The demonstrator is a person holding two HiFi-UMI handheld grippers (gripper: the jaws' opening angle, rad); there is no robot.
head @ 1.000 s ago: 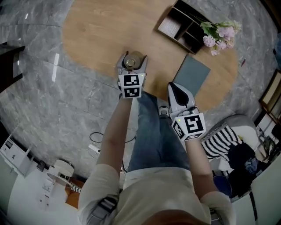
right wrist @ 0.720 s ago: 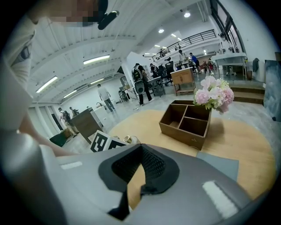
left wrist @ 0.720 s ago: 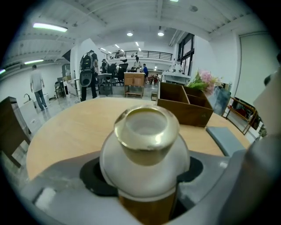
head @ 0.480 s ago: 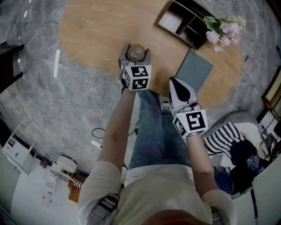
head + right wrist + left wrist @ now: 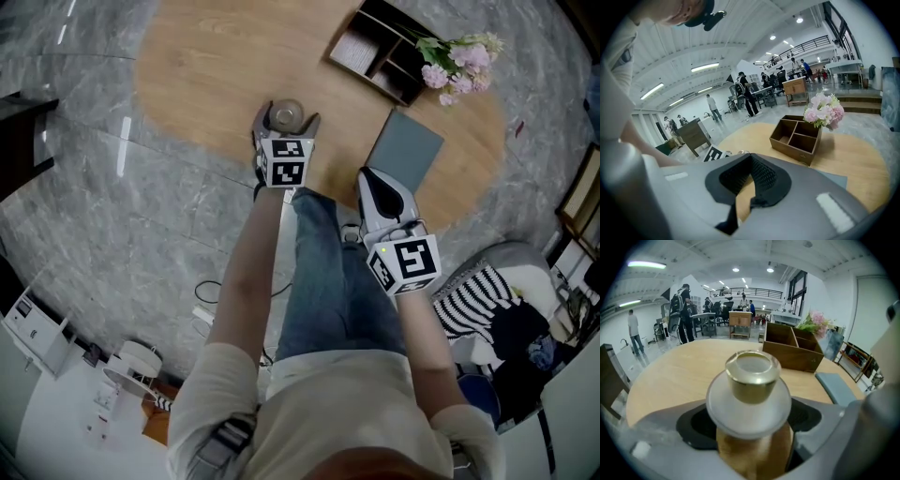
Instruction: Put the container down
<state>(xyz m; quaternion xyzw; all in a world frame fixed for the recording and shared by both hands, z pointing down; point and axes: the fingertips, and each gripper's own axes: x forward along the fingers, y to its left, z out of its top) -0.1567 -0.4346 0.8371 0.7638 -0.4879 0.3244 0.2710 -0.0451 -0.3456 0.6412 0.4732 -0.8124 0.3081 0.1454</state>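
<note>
The container [image 5: 286,115] is a small amber bottle with a gold cap and a frosted white collar [image 5: 752,380]. It stands upright on the round wooden table [image 5: 202,66] near the table's near edge. My left gripper [image 5: 287,116] straddles it, one jaw on each side; the jaws are opening and a dark gap shows beside the bottle's body, so the pads do not press on it. My right gripper [image 5: 373,184] hovers over the table's near edge, right of the bottle, its jaws closed together with nothing in them [image 5: 750,178].
A grey-blue pad [image 5: 406,150] lies just beyond the right gripper. Farther back stand a wooden compartment box [image 5: 373,54] and pink flowers [image 5: 459,61]. Grey stone floor surrounds the table. People and desks show far behind in the gripper views.
The left gripper's jaws have spread wider around the bottle, which stays standing on the table. The right gripper has hardly moved.
</note>
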